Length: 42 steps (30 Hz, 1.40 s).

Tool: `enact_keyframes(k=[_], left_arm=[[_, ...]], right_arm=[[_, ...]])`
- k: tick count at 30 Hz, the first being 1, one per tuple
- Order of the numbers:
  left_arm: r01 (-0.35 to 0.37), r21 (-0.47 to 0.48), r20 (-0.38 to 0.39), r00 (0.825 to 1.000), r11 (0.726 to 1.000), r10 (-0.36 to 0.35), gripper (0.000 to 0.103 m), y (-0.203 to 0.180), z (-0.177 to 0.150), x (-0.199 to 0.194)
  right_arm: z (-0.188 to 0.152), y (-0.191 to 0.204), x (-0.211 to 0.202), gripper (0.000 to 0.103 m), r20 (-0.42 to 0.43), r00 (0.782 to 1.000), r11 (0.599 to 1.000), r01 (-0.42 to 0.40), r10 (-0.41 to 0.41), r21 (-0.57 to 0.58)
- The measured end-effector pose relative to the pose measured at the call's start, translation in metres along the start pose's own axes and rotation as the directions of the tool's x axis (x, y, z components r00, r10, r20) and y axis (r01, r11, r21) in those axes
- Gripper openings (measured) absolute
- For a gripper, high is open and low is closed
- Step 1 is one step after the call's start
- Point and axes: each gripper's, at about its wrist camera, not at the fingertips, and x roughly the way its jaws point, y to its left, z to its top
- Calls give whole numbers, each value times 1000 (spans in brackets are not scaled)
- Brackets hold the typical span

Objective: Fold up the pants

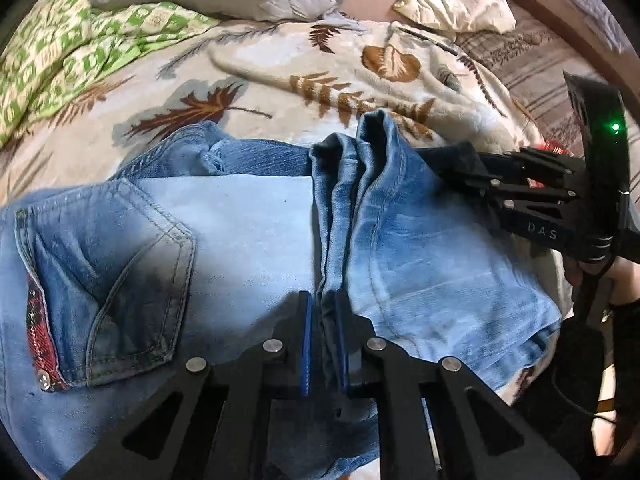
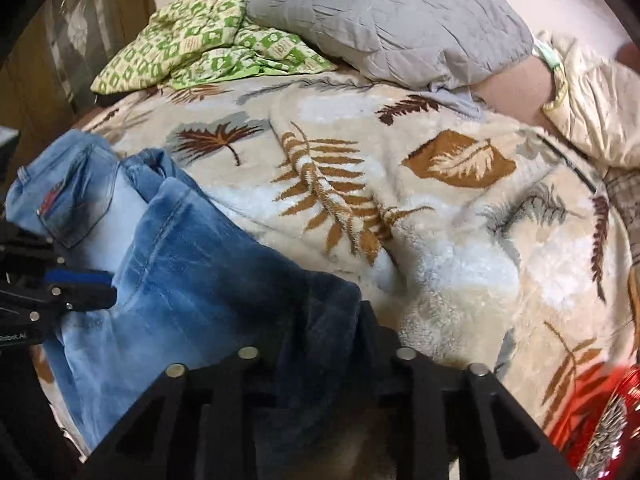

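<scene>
Jeans [image 1: 256, 240] spread on leaf blanket [image 1: 280, 60], ours to fold | left gripper [image 1: 323, 336] at 6 o'clock pinches bunched ridge, ready to lift | right gripper [image 1: 456, 160] at 3 o'clock over dark hem, grip unclear, we cannot tell

Home bedroom: blanket [image 2: 440, 240], pillow [image 2: 392, 20]

In the left wrist view, the pale letters "DAS" stand on the black body of the right gripper [image 1: 472, 168], near its handle. In the right wrist view, the left gripper [image 2: 108, 286] carries a small white label at the picture's edge, cut off, reading roughly "RobotAI". No other writing is legible.
</scene>
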Motion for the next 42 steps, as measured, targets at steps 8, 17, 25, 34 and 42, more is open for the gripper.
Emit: enact_keyframes(k=[8,17,25,34,42], left_arm=[[71,-57,90,994,996,-66,82,0,-15,-39],[60,-85,-38,997,995,-64,82,-15,-16,1],[31,0,-18,999,1000,-31,39,-17,-27,-7],[12,12,7,1000,1000,-12,39,-18,-37,-8],[56,-78,93,994,995,-49,74,-8,-24,-35]], right_arm=[[-30,15,-80,81,125,991,999,-37,40,-23],[-82,85,-71,72,62,996,978,-48,62,-204],[-92,85,-62,31,11,1000,991,-18,19,-132],[-98,87,-62,31,10,1000,991,13,-12,-133],[-100,86,-65,35,30,999,992,14,-11,-128]])
